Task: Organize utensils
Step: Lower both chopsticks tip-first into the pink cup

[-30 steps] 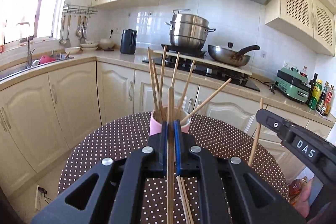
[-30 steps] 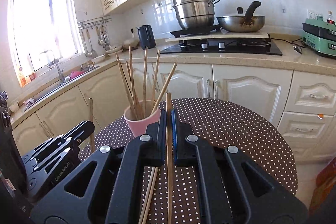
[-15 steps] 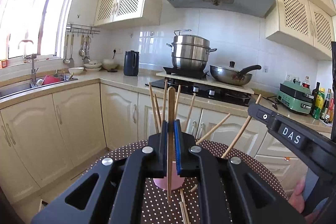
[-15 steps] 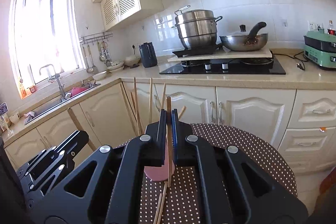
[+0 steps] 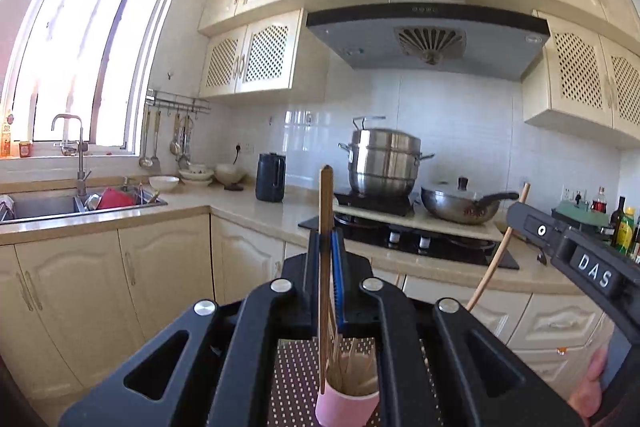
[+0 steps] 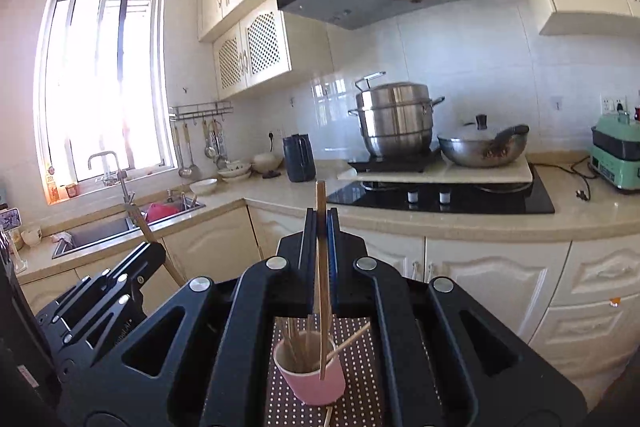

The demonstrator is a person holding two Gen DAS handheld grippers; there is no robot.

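My left gripper [image 5: 326, 247] is shut on a wooden chopstick [image 5: 325, 211] held upright, its lower tip at the rim of the pink cup [image 5: 346, 405] below. The cup holds several chopsticks and stands on the brown polka-dot table [image 5: 294, 379]. My right gripper [image 6: 319, 227] is shut on another chopstick [image 6: 322, 267], whose lower tip hangs in front of the pink cup [image 6: 316, 383]. The right gripper also shows in the left wrist view [image 5: 576, 259] with its chopstick [image 5: 496, 255]; the left gripper shows in the right wrist view [image 6: 120, 279].
A loose chopstick [image 6: 329, 417] lies on the table below the cup. Behind are cream cabinets, a counter with a sink [image 5: 60, 205], a dark kettle [image 5: 271, 177], a steel steamer pot [image 5: 384, 163] and a wok [image 5: 460, 205] on the hob.
Both grippers have risen and tilted up with their chopsticks. The pink cup has dropped to the bottom of both views, under the fingers.
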